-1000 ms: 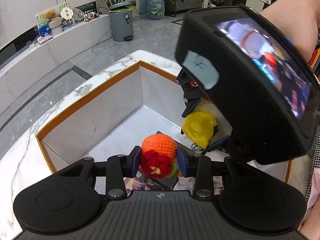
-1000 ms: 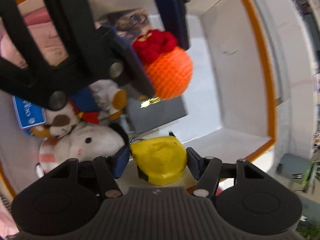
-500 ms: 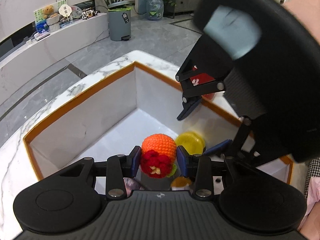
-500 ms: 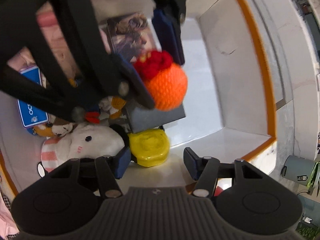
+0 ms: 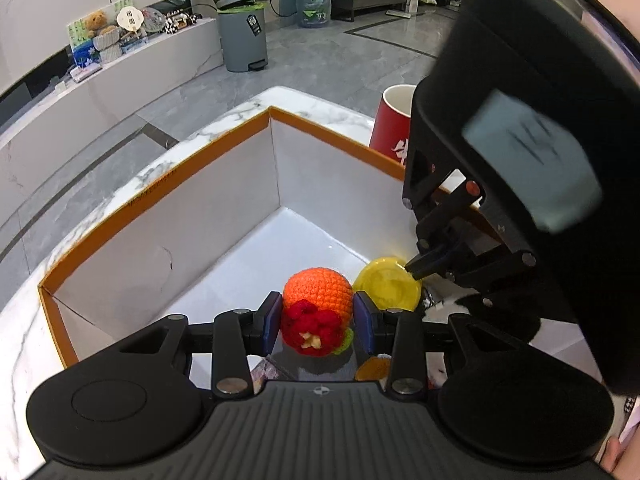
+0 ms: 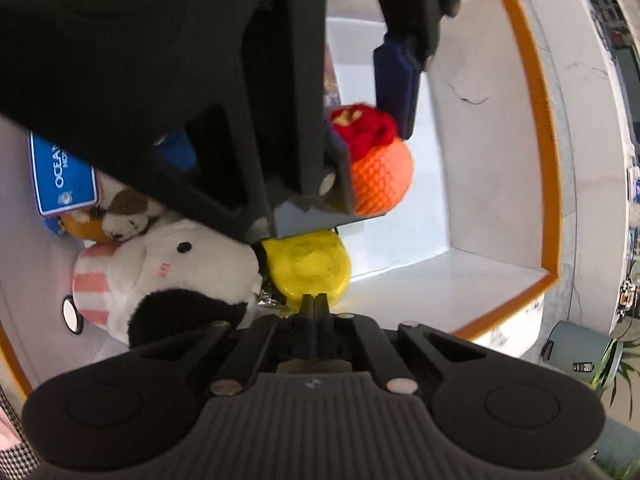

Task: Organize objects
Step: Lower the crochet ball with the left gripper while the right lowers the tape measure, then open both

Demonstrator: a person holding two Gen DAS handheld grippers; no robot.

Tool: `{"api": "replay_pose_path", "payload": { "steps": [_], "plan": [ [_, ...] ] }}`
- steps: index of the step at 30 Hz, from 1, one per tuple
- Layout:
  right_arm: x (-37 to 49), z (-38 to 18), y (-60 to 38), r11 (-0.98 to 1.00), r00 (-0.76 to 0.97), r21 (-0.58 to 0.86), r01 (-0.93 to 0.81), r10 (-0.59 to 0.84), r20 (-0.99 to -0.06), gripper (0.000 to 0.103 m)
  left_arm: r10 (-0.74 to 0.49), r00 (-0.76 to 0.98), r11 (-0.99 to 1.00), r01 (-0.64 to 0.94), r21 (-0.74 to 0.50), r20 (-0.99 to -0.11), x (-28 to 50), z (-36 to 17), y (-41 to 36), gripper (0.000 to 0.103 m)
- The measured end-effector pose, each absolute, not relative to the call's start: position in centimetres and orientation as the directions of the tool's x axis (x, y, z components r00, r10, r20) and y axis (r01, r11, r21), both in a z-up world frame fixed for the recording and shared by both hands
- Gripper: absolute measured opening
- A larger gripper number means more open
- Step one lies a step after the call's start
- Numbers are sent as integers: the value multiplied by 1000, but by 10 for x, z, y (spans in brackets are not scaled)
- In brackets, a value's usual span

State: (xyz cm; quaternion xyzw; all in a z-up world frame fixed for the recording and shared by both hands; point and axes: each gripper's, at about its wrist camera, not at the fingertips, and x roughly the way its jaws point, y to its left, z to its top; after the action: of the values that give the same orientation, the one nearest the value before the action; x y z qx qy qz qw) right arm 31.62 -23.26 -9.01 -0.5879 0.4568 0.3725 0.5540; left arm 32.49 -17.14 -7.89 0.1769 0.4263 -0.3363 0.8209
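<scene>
The left gripper (image 5: 317, 317) is grasping the crocheted orange toy (image 5: 318, 289) above the floor of the orange-rimmed box (image 5: 160, 196), near its far corner. Rightward, the yellow case (image 6: 306, 266) is lying on the floor beside the white plush (image 6: 176, 272), while the right gripper (image 6: 315, 307), clenched empty, is hovering just over it.

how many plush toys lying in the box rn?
2 clearly. White plush on the box floor beside the yellow case; small dog plush just behind it. The left gripper blocks much of the box, so more may be hidden.
</scene>
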Motion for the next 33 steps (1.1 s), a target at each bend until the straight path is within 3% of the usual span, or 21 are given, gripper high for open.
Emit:
{"api": "replay_pose_path", "payload": {
  "steps": [7,19,33],
  "plan": [
    [321,-83,-229,106,255,-265,-958,-100,-962,0,-452,392,683,729,-29,-802,325,-77,-177,44],
    [308,-35,-238,254,369,-346,-903,47,-928,7,-468,296,652,752,-99,-832,331,-91,-208,44],
    [283,-39,-220,255,357,-331,-908,59,-932,24,-447,204,623,770,-140,-871,326,-92,-203,39]
  ]
}}
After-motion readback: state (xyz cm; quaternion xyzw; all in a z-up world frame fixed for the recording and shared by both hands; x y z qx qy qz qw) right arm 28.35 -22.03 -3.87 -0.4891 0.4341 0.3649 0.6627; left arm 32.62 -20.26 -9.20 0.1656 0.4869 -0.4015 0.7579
